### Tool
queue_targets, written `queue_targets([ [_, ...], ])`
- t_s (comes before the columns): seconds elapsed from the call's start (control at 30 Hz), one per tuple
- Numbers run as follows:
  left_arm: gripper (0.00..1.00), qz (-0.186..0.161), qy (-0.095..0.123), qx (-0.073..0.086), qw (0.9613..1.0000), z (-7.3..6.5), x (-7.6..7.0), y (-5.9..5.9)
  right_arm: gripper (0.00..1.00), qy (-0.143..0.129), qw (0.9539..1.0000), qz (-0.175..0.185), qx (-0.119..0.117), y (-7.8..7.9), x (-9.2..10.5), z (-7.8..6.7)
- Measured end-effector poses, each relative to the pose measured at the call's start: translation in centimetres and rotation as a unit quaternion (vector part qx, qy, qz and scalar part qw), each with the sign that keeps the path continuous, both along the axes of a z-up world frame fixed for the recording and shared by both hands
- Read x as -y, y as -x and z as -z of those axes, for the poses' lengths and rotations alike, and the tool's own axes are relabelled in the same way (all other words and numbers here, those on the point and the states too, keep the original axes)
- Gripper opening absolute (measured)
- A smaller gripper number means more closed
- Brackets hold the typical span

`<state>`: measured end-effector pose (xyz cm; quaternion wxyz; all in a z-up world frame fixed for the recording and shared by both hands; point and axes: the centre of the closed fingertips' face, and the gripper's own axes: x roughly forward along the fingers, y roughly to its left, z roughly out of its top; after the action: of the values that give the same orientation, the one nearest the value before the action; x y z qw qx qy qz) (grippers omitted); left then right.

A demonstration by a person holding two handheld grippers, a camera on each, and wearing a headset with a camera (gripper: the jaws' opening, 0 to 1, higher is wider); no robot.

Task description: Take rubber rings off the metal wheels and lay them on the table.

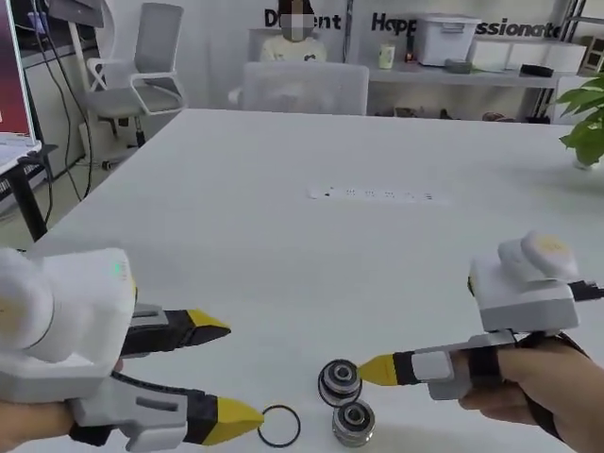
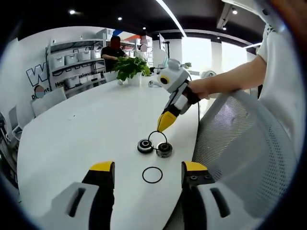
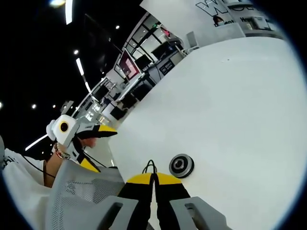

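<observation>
Nearest us, one thin black rubber ring (image 1: 299, 425) lies flat on the white bench (image 1: 311, 160), already free, just beside the lower tip of the left gripper (image 1: 231, 370). That gripper's yellow-tipped jaws stand wide apart and hold nothing.

Just past the loose ring sit the two small round metal wheels (image 1: 340, 379), side by side and touching or nearly so. The right gripper (image 1: 377, 370) has its jaws closed tight at the farther wheel. Its own view shows a second thin black ring (image 3: 149, 162) pinched between the tips as a narrow loop. In the left gripper view that loop arches up from the wheels to the yellow tip. We think it is part-way off one wheel, though the band is too fine for us to tell which.

To finish this step well, we would hold the pinch firm and draw the loop up and sideways over the rim. The open left jaws could steady the wheel so it does not lift or roll. Once the ring is free, we would lay it on bare bench next to the first ring.

Farther off, the bench runs clear to a grey office chair (image 1: 142, 66) and a green leafy plant (image 1: 585, 118).
</observation>
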<state>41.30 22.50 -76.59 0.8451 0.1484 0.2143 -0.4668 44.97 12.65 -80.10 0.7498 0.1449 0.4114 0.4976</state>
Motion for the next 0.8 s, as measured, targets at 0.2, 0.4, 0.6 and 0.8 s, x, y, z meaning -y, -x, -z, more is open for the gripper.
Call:
queue_targets([
  [0.2, 0.55, -0.024, 0.015, -0.006, 0.9996, 0.4, -0.7, 0.3, 0.00, -0.007, 1.0000, -0.001, -0.001, 0.2, -0.3, -0.3],
  [0.4, 0.57, -0.031, 0.025, -0.016, 0.9991, 1.0, -0.5, 0.7, 0.00, -0.011, 0.9999, -0.002, -0.002, 0.3, -0.5, -0.4],
  [0.6, 0.65, -0.035, 0.038, -0.033, 0.9981, 1.4, -0.2, 1.0, 0.00, -0.015, 0.9999, -0.002, -0.001, 0.3, -0.6, -0.6],
  [0.8, 0.69, -0.035, 0.030, -0.039, 0.9982, 2.1, -0.3, 1.1, 0.00, -0.018, 0.9998, 0.000, -0.001, 0.6, -0.9, -0.9],
])
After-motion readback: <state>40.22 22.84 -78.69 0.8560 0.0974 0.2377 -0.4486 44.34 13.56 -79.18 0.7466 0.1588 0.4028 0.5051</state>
